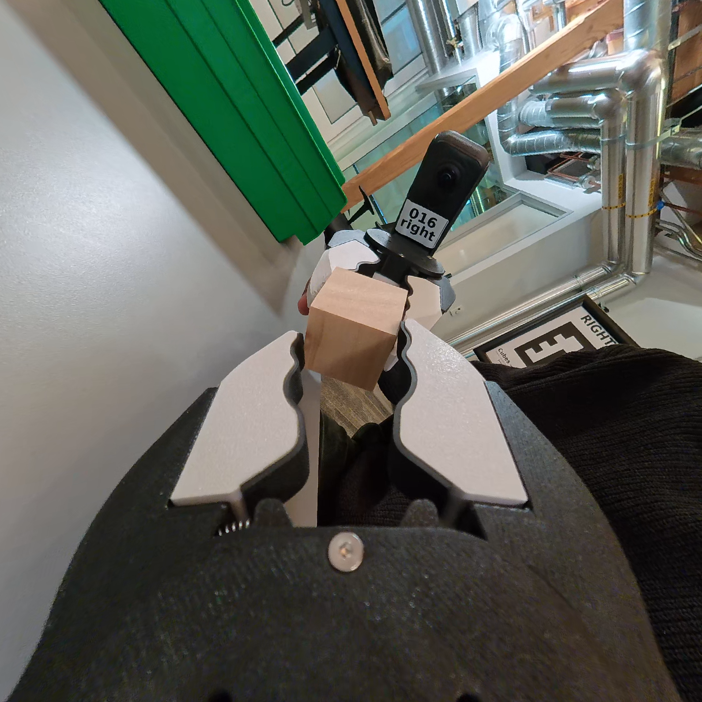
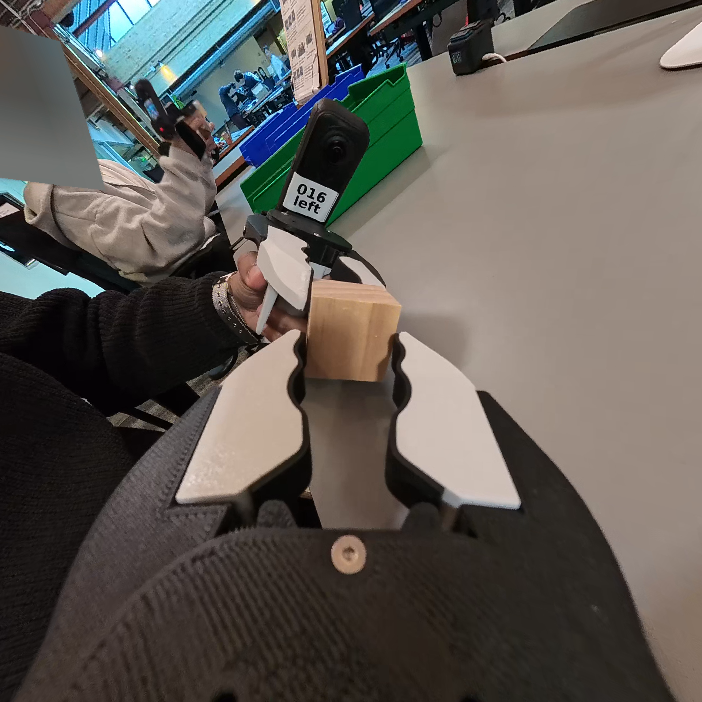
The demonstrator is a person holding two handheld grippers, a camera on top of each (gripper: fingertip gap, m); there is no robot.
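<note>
A plain wooden cube point(image 1: 355, 326) point(image 2: 351, 330) hangs in the air between my two grippers, which face each other. My left gripper point(image 1: 351, 338) has both fingertips against the cube's sides, at its near end. My right gripper point(image 2: 347, 345) grips the same cube from the opposite end. In the left wrist view the right gripper point(image 1: 374, 292) shows behind the cube, below its black camera point(image 1: 444, 178). In the right wrist view the left gripper point(image 2: 334, 290) shows behind the cube, held by a hand point(image 2: 250, 300). The cube is over the grey table's point(image 2: 532, 266) near edge.
A green bin point(image 2: 342, 152) point(image 1: 235, 114) stands on the table beyond the grippers, with blue bins point(image 2: 281, 129) behind it. A small black device point(image 2: 471, 47) sits at the far edge. A seated person in a beige top point(image 2: 125, 220) is at the left. A framed marker sheet point(image 1: 551, 342) lies nearby.
</note>
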